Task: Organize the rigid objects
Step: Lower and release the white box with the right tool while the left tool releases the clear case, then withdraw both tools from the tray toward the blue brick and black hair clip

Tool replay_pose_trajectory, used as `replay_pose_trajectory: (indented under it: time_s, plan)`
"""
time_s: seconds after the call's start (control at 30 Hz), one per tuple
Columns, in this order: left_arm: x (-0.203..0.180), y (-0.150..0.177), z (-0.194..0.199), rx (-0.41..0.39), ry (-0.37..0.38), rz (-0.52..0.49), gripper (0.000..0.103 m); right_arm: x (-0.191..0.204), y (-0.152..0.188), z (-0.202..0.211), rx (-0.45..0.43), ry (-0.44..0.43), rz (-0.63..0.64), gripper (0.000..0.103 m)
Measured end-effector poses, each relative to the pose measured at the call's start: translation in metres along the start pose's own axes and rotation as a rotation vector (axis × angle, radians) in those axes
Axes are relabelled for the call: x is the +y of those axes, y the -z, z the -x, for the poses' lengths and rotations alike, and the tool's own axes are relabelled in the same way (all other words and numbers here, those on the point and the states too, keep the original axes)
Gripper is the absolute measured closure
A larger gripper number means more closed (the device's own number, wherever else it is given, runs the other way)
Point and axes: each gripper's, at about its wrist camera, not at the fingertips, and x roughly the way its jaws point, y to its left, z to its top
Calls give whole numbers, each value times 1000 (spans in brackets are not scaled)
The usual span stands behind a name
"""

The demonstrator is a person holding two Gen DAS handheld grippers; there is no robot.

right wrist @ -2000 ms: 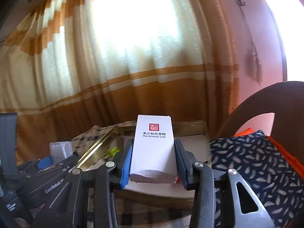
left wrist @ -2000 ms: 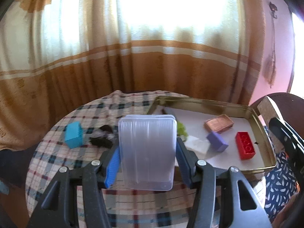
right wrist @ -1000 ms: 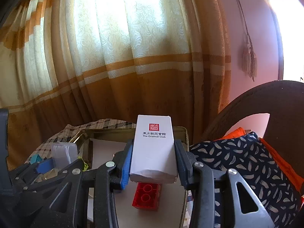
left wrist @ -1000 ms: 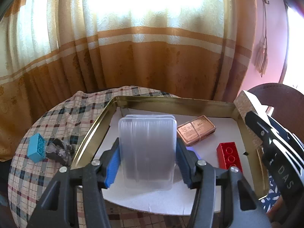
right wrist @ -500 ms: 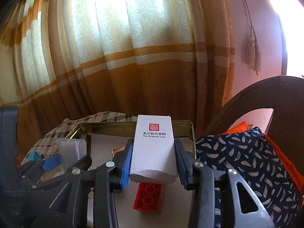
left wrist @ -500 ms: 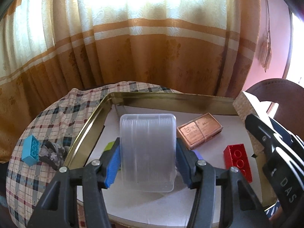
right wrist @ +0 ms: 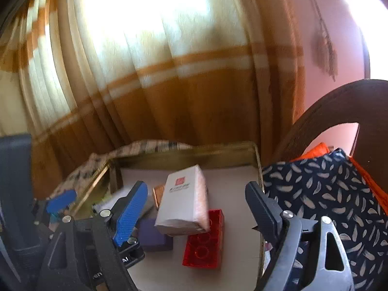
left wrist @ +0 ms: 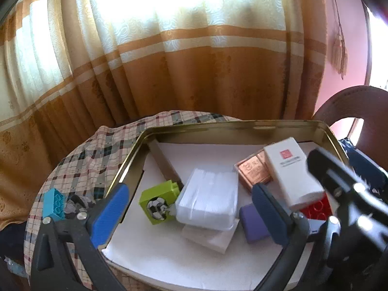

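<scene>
A gold metal tray [left wrist: 242,124] with a white liner holds the objects. My left gripper [left wrist: 191,214] is open above it; a clear plastic case [left wrist: 208,202] lies between the jaws on a white card, beside a green brick [left wrist: 157,200]. My right gripper [right wrist: 196,208] is open; a white Oriental Club box [right wrist: 184,200] lies tilted on a red brick [right wrist: 206,242], a purple block [right wrist: 154,236] and a copper bar [right wrist: 158,194]. The white box [left wrist: 291,174] also shows in the left wrist view, with the copper bar [left wrist: 252,172] and purple block [left wrist: 254,225].
A blue brick [left wrist: 54,203] and a dark crumpled object [left wrist: 75,206] lie on the plaid tablecloth [left wrist: 97,155] left of the tray. Orange curtains hang behind. A brown chair [right wrist: 322,121] with a navy patterned cushion [right wrist: 322,201] stands at the right.
Both grippers have opened. The clear case dropped from the left gripper into the tray. The white box left the right gripper and lies on the bricks.
</scene>
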Motion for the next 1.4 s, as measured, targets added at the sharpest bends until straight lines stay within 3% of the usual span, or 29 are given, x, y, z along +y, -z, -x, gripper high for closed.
replay_pose_trajectory:
  time_s: [0.2, 0.4, 0.7, 1.0, 1.2, 1.4]
  plan:
    - [13, 12, 12, -11, 14, 40, 1, 6, 3, 21, -66, -7, -41, 18]
    - [33, 28, 22, -35, -50, 56, 1, 23, 15, 39, -136, -27, -53, 18]
    - [70, 52, 43, -123, -141, 84, 0, 55, 35, 59, -290, 27, 10, 18]
    - [92, 74, 47, -167, -212, 106, 0, 60, 46, 69, -315, 23, 28, 17]
    - [110, 81, 46, -143, -188, 191, 0, 71, 52, 76, -333, 16, 63, 17]
    - [112, 84, 50, -149, -184, 188, 0, 71, 55, 80, -329, 8, 47, 17]
